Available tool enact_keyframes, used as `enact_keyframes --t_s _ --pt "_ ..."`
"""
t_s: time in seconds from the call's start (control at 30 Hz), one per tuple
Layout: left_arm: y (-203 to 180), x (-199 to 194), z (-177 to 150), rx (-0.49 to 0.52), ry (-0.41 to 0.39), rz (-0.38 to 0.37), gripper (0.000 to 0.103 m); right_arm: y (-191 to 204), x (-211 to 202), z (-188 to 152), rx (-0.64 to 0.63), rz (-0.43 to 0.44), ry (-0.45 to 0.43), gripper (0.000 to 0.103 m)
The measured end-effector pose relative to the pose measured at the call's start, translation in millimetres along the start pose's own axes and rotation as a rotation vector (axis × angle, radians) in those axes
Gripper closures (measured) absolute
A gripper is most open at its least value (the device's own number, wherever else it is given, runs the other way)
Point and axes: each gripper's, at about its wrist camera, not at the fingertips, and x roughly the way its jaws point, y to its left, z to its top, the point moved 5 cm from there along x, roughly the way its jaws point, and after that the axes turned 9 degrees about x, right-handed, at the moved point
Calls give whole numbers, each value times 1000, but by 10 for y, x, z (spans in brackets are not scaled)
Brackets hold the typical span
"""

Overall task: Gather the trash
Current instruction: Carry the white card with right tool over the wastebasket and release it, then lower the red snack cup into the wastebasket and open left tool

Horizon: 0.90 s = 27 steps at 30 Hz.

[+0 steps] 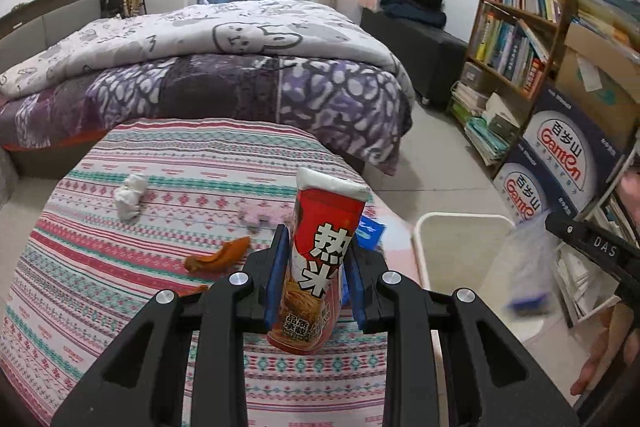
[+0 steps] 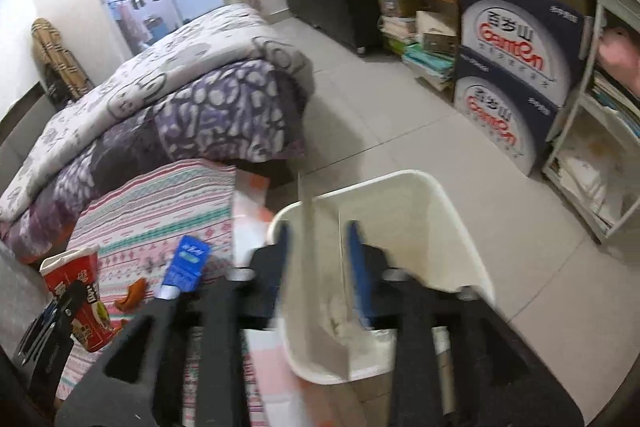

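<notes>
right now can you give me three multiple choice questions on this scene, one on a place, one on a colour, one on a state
1. Where is the white bin?
A. on the bed
B. on the floor beside the striped cloth
C. on the bookshelf

2. What colour is the noodle cup?
A. mainly red
B. green
C. black

3. What is the left gripper doing?
A. hanging open over the bin
B. gripping the orange peel
C. shut on the noodle cup

Answers:
1 B, its rim sits on tile next to the cloth edge.
2 A, red body, white rim.
3 C, both blue pads press the cup's sides.
</notes>
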Motion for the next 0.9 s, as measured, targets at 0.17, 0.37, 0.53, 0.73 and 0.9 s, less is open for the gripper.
enact_keyframes --t_s 0.17,0.37,0.53,0.73,0.9 --pt "-223 60 23 3 7 -38 75 -229 -37 69 14 -52 -23 47" --pt "-579 115 47 31 7 -91 75 -572 -92 163 70 -106 -47 34" --pt "-863 175 64 69 13 -133 75 -837 -120 227 130 -149 -47 27" --pt "-1131 256 68 77 41 -199 74 -1040 -139 280 163 -201 -59 18" --pt "-1350 309 62 111 57 -229 72 -1143 -143 305 185 -220 -53 15"
